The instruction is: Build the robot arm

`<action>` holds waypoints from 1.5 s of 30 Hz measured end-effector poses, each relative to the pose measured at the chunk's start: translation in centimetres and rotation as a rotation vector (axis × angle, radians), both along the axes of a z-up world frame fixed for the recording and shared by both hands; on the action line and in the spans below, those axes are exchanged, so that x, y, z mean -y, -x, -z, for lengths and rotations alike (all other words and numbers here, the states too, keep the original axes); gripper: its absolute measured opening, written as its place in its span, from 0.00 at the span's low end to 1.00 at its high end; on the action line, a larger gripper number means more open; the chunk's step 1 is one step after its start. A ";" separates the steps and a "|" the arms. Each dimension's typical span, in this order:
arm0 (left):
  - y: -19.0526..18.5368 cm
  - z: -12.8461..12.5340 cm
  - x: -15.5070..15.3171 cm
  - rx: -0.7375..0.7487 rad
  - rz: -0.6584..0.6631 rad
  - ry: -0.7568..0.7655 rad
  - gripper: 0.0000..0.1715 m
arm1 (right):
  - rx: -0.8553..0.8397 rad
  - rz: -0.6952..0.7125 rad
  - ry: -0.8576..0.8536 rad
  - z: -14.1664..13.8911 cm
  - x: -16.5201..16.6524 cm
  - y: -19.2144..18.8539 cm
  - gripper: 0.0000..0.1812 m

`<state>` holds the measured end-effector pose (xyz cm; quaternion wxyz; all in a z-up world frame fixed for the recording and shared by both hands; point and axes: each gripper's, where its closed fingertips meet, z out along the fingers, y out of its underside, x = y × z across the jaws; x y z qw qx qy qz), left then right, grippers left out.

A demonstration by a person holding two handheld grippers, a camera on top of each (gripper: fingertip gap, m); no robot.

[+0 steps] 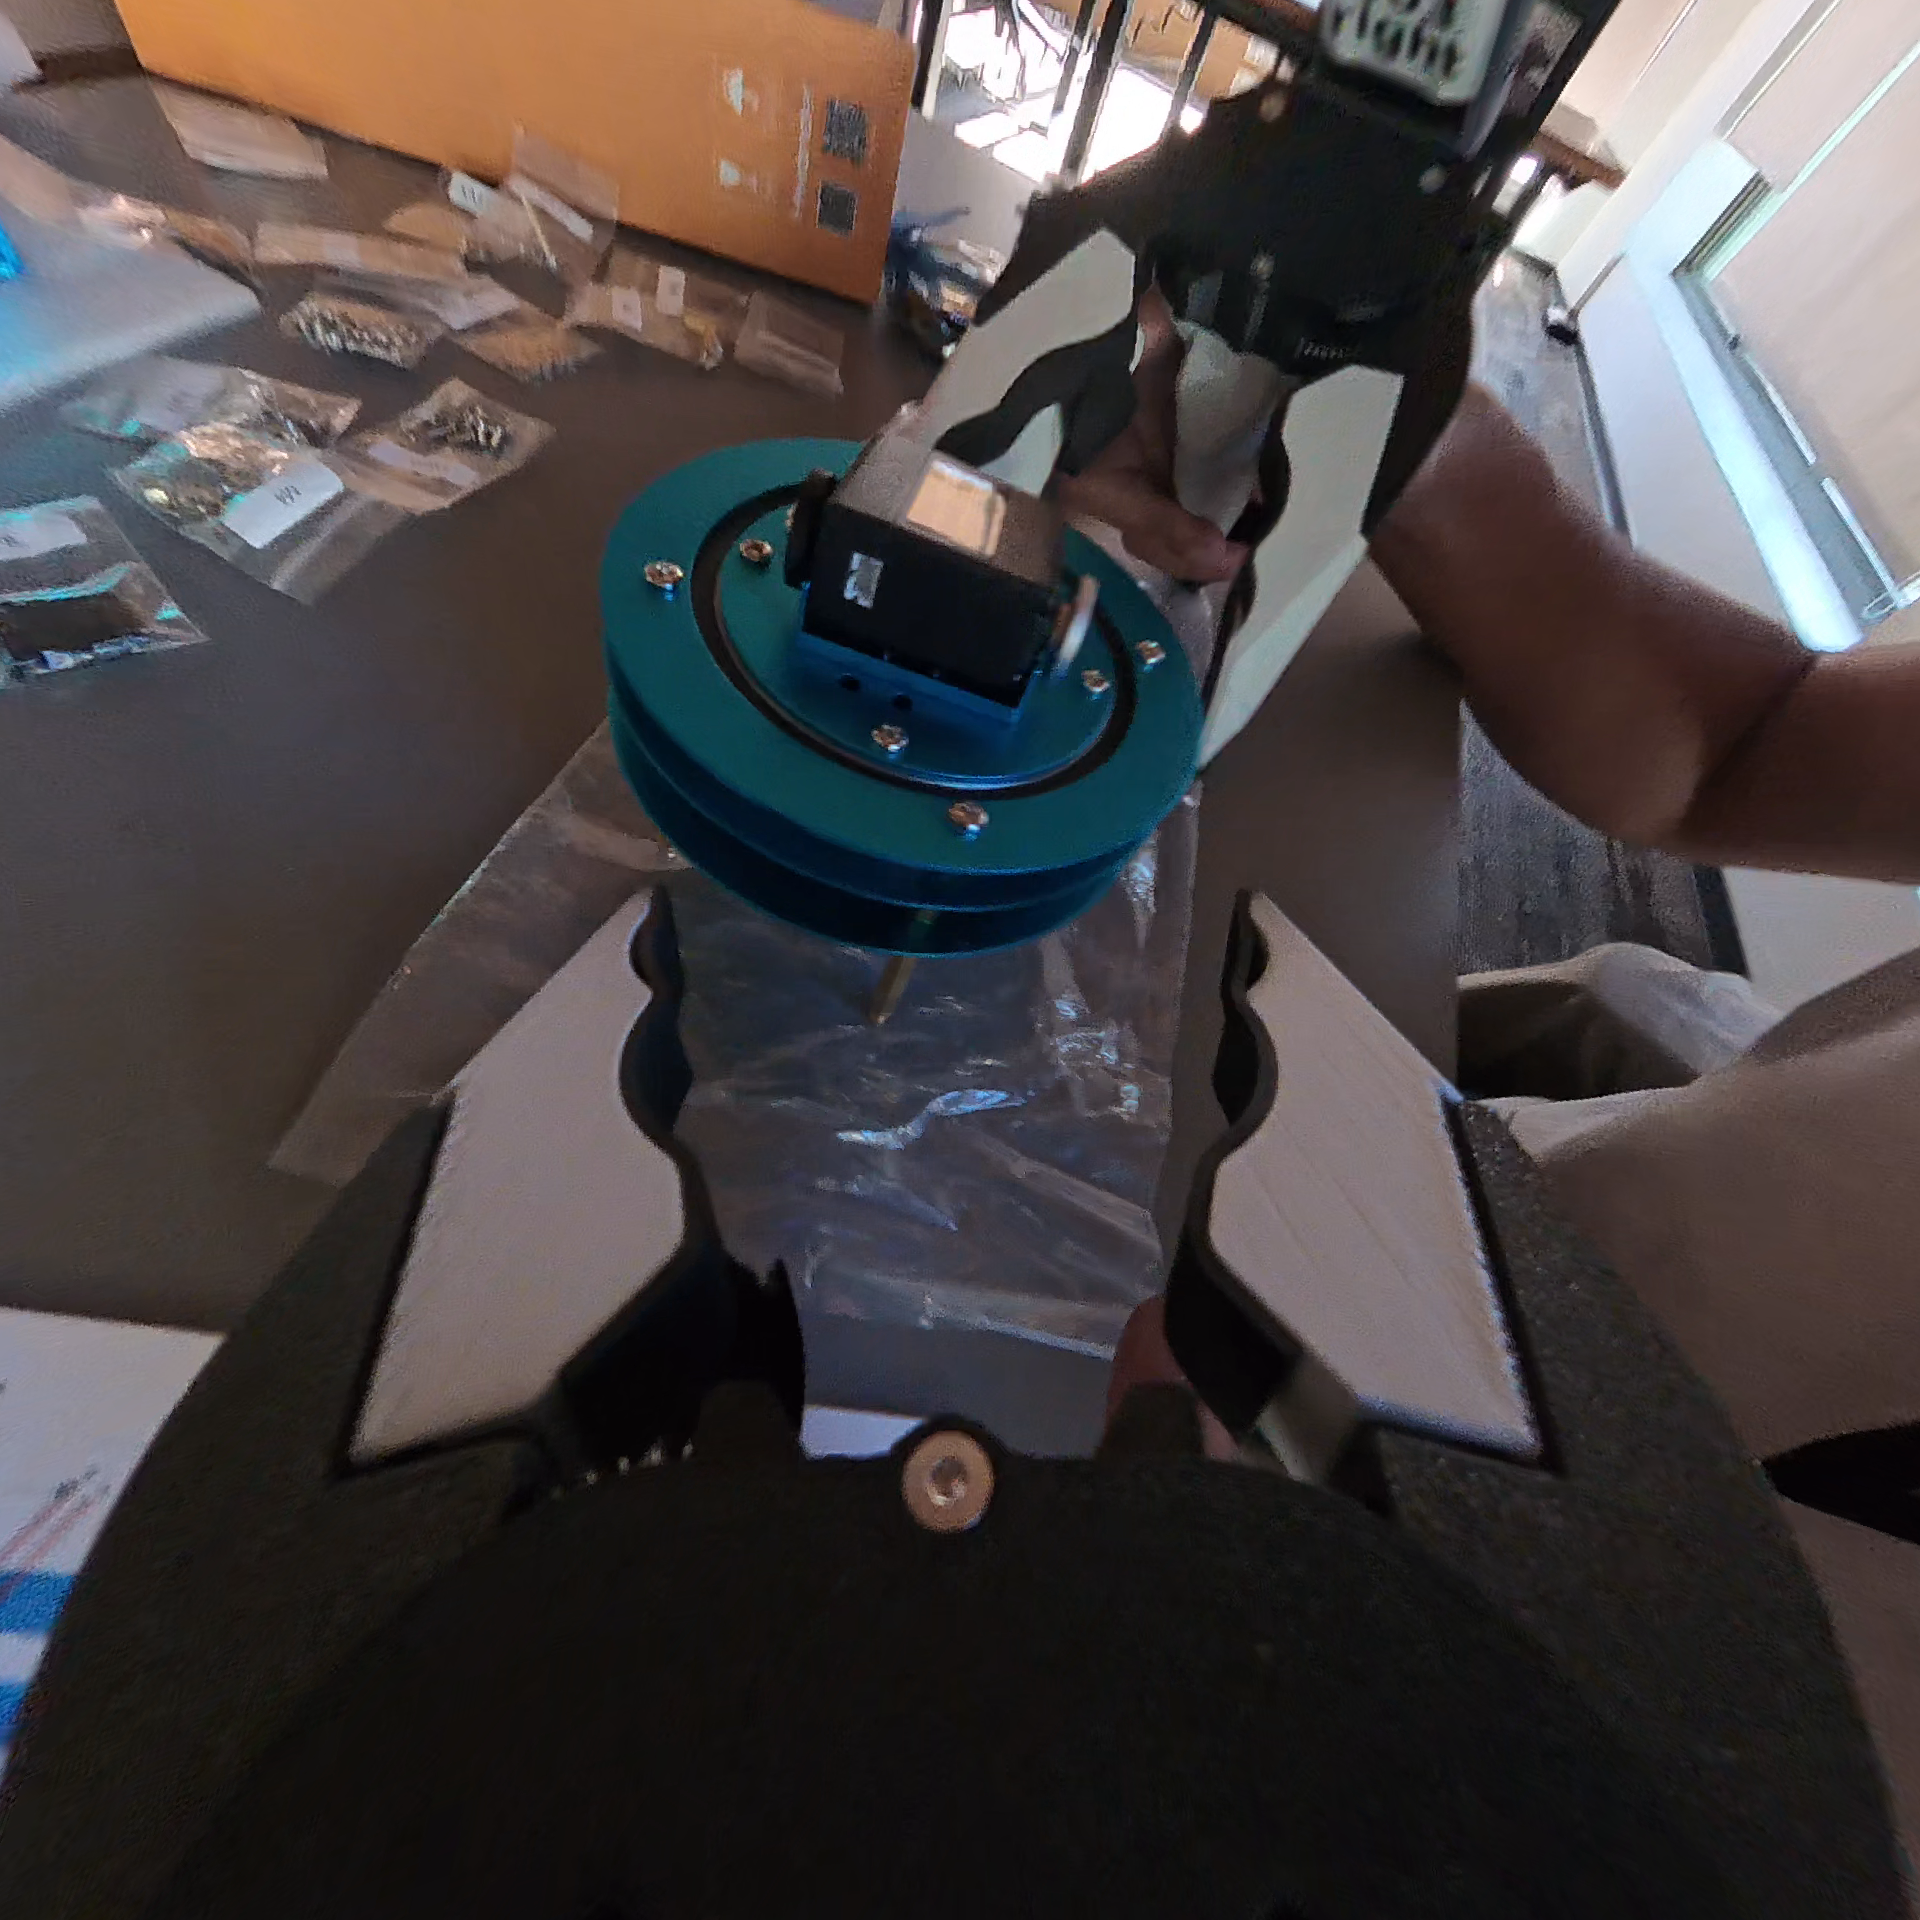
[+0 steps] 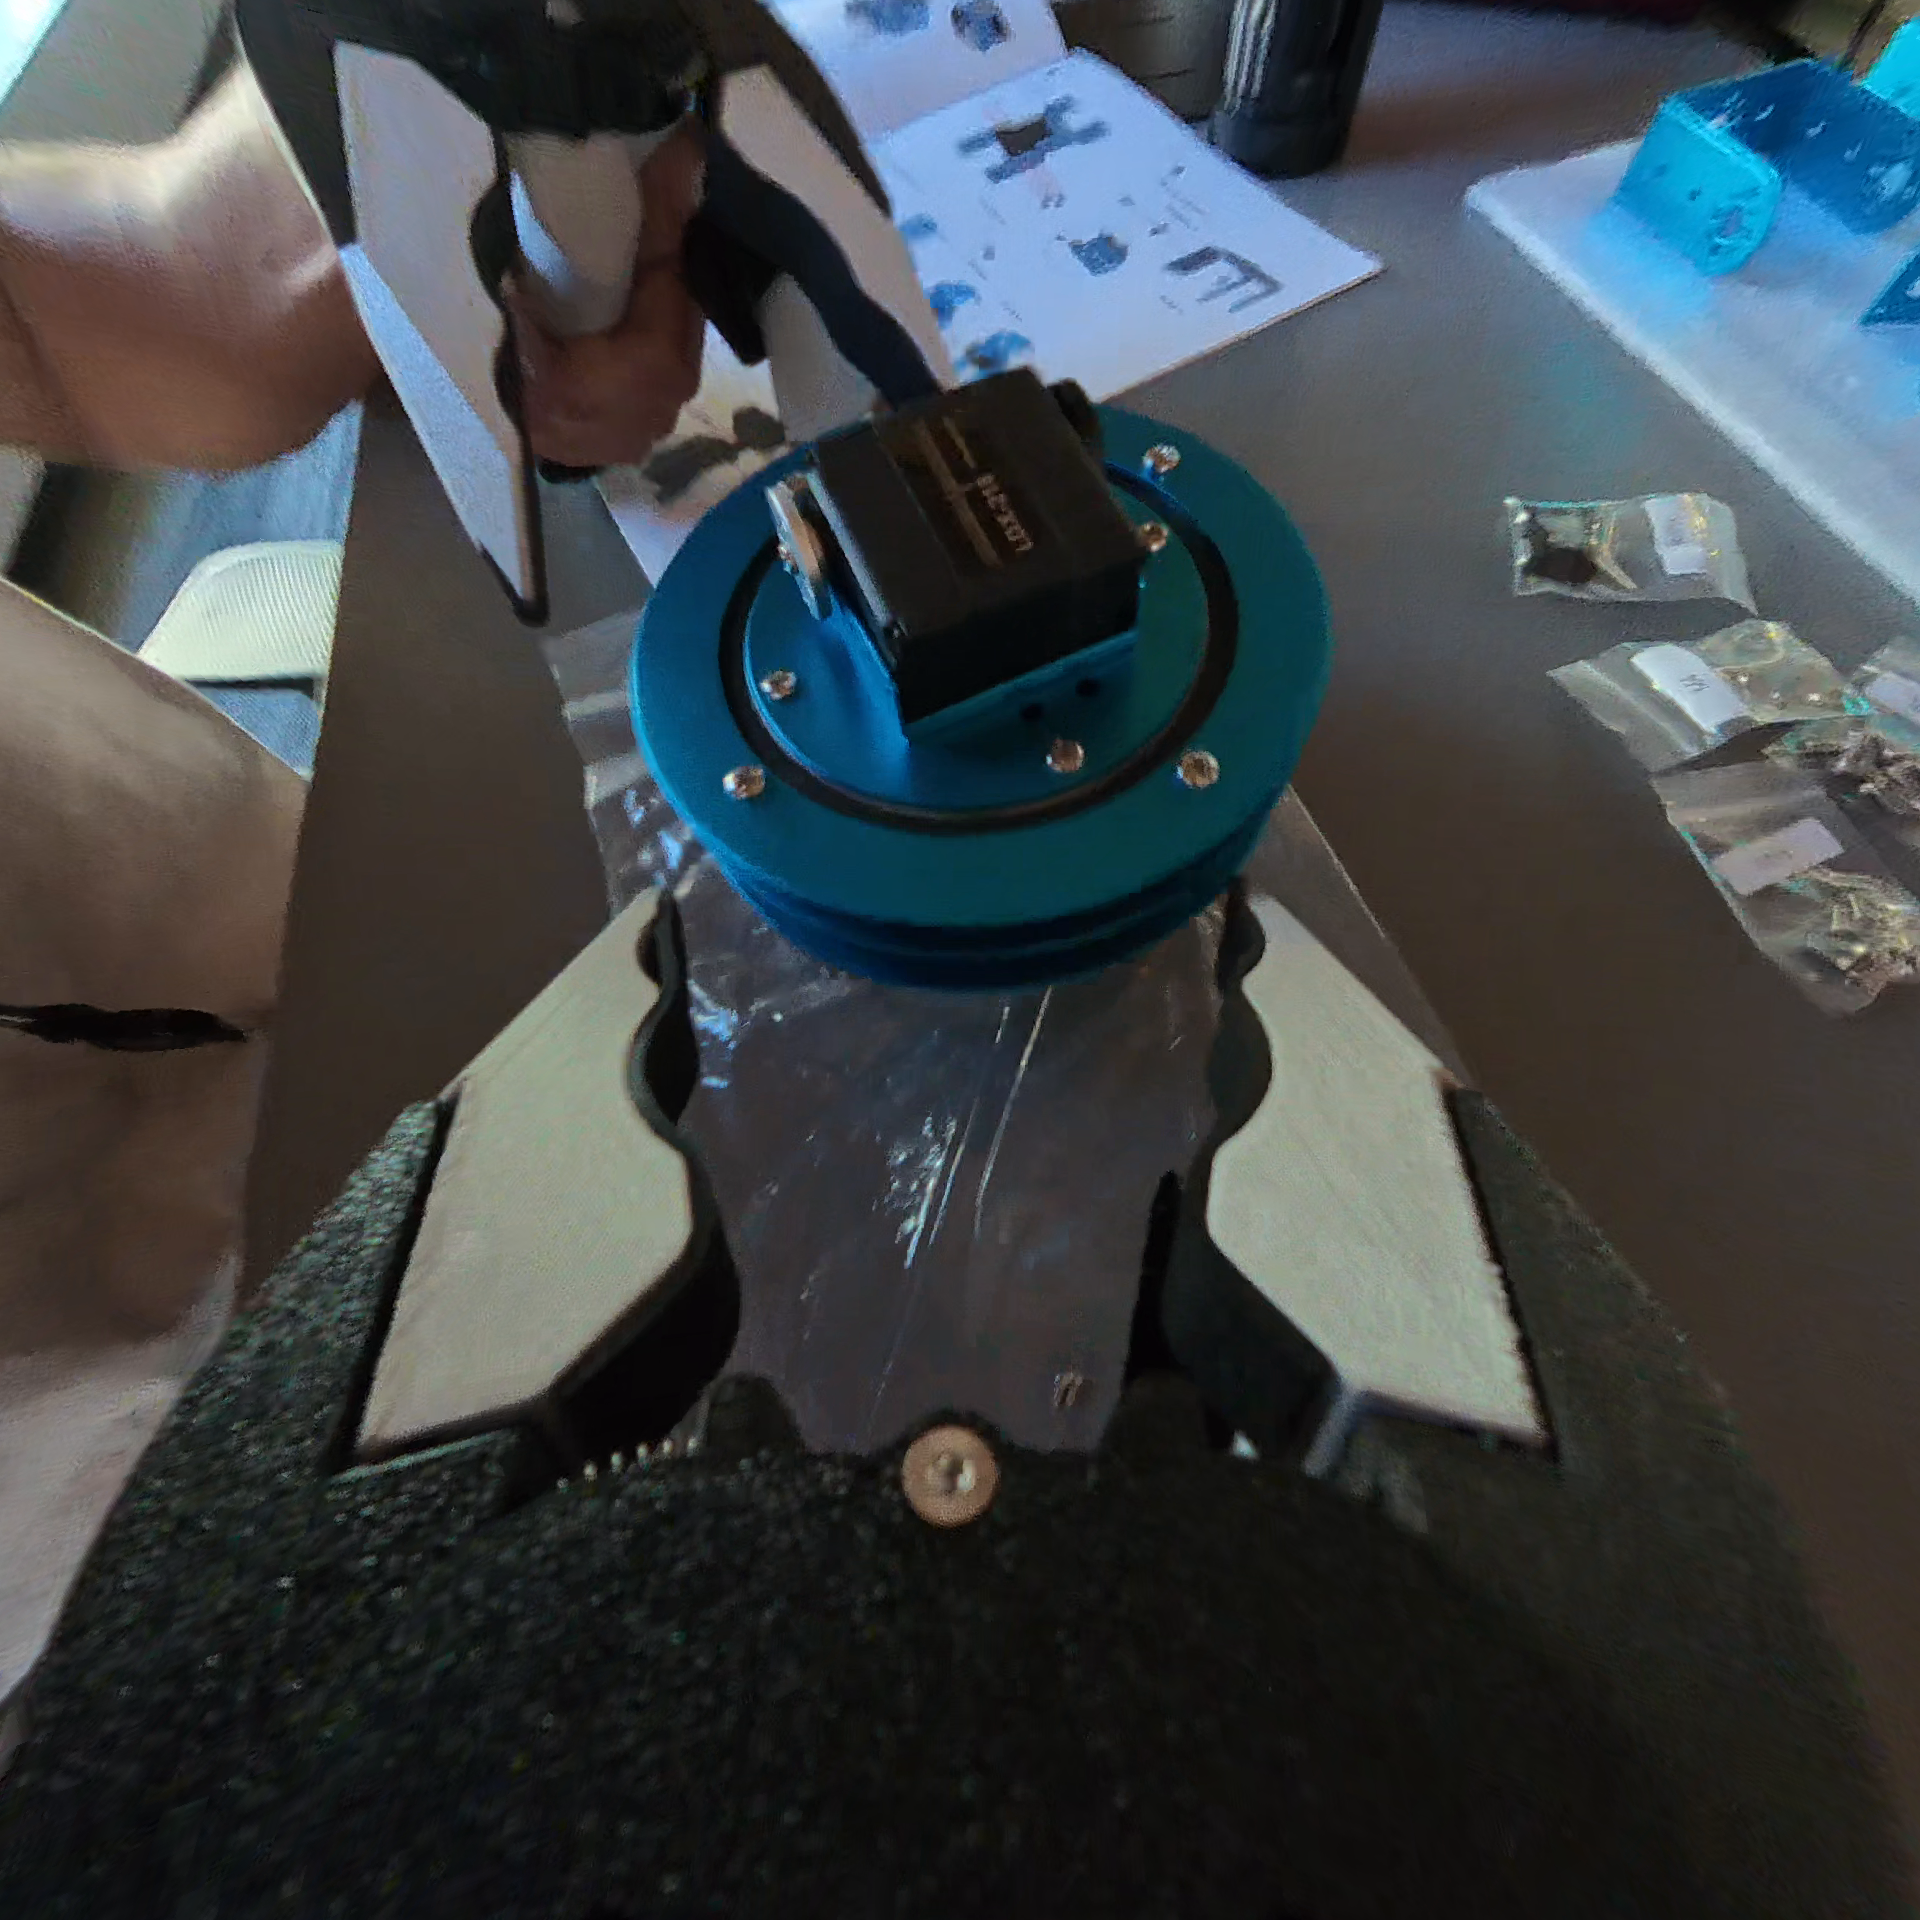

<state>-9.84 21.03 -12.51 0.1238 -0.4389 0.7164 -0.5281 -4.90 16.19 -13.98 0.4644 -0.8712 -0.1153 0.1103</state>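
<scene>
A blue round base (image 1: 790, 821) with a black servo (image 1: 925, 613) bolted on top stands tilted over a clear plastic bag (image 1: 914, 1132); a brass pin (image 1: 891, 987) sticks out beneath it. My left gripper (image 1: 945, 925) is open, its tips level with the base's near rim. My right gripper (image 1: 1070, 603) reaches in from the far side, open, one finger over the servo's top and the other beside the rim. In the right wrist view the base (image 2: 935, 852), servo (image 2: 977, 561) and bag (image 2: 935, 1164) lie before the open right gripper (image 2: 951, 925); the left gripper (image 2: 675, 514) is opposite.
Small bags of screws (image 1: 260, 478) (image 2: 1766, 831) lie on the dark table (image 1: 312, 883). A cardboard box (image 1: 520, 104) stands at the back. A printed sheet (image 2: 1091, 208), a black cylinder (image 2: 1299, 83) and blue brackets (image 2: 1766, 177) on a white tray are nearby. A person's forearm (image 1: 1610, 644) crosses the table's edge.
</scene>
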 end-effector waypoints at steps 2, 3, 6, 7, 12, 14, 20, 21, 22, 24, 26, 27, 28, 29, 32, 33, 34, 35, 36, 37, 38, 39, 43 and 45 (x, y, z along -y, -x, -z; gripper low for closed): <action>-0.8 0.7 0.3 -0.028 0.014 -0.024 0.60 | 0.049 0.008 0.057 1.0 -1.1 -0.3 0.58; -1.1 0.6 0.6 -0.033 0.025 -0.023 0.61 | 0.055 -0.002 0.076 1.3 -1.4 -0.2 0.59; -1.8 1.2 0.2 -0.031 0.021 -0.136 0.54 | 0.078 0.029 0.111 1.3 -1.4 -0.2 0.59; -1.9 1.2 0.1 -0.040 0.032 -0.153 0.54 | 0.084 0.048 0.128 1.3 -1.3 -0.2 0.59; -1.8 0.6 0.4 -0.058 0.132 -0.170 0.54 | 0.049 0.145 0.175 1.2 -0.6 0.6 0.59; -1.6 0.1 0.6 -0.047 0.156 -0.186 0.55 | 0.050 0.172 0.182 1.1 -0.3 0.9 0.59; -1.4 0.6 0.2 -0.032 0.184 -0.230 0.55 | 0.122 0.202 0.203 1.4 -0.7 0.9 0.59; -1.6 0.9 0.1 -0.037 0.179 -0.220 0.55 | 0.115 0.196 0.204 1.4 -0.9 0.8 0.59; -1.7 1.2 -0.1 -0.042 0.169 -0.205 0.55 | 0.112 0.189 0.197 1.4 -1.1 0.5 0.59; -2.0 1.3 -0.3 -0.033 0.148 -0.166 0.55 | 0.104 0.165 0.179 1.4 -1.3 0.2 0.59; -1.8 1.3 -0.4 -0.042 0.135 -0.141 0.52 | 0.099 0.137 0.156 1.2 -1.1 -0.1 0.58; -1.7 1.2 -0.8 -0.044 0.110 -0.142 0.50 | 0.107 0.147 0.140 1.0 -0.7 -0.5 0.58; -1.5 0.9 -1.4 -0.036 0.067 -0.154 0.50 | 0.110 0.169 0.117 0.5 -0.2 -0.9 0.57; -1.0 0.4 -2.4 -0.016 0.014 -0.167 0.50 | 0.107 0.204 0.082 -0.3 0.5 -1.4 0.55; 2.6 -1.8 -6.4 0.076 -0.184 -0.179 0.50 | 0.051 0.304 -0.089 -3.3 3.1 -1.7 0.45; 4.3 -2.2 -7.9 0.103 -0.258 -0.178 0.50 | 0.035 0.338 -0.163 -4.3 3.8 -1.5 0.41; 6.0 -2.5 -9.4 0.125 -0.333 -0.173 0.50 | 0.028 0.368 -0.233 -5.1 4.5 -1.3 0.37; 7.8 -2.7 -10.8 0.136 -0.404 -0.162 0.51 | 0.038 0.399 -0.287 -5.5 5.0 -1.3 0.34; 9.5 -2.8 -12.1 0.136 -0.466 -0.148 0.51 | 0.064 0.436 -0.317 -5.5 5.4 -1.7 0.31; 11.0 -2.8 -13.5 0.126 -0.523 -0.134 0.51 | 0.100 0.476 -0.316 -5.2 5.7 -2.3 0.31; 12.5 -2.6 -14.9 0.109 -0.578 -0.118 0.52 | 0.140 0.527 -0.304 -4.9 6.1 -3.3 0.31; 13.5 -2.8 -16.4 0.094 -0.626 -0.103 0.53 | 0.172 0.568 -0.307 -4.7 6.4 -4.1 0.31; 16.0 -2.5 -21.0 -0.033 -0.740 -0.083 0.57 | 0.200 0.689 -0.376 -4.8 7.5 -6.9 0.27; 17.0 -1.4 -23.7 -0.105 -0.819 -0.148 0.58 | 0.195 0.734 -0.391 -5.0 8.0 -7.8 0.28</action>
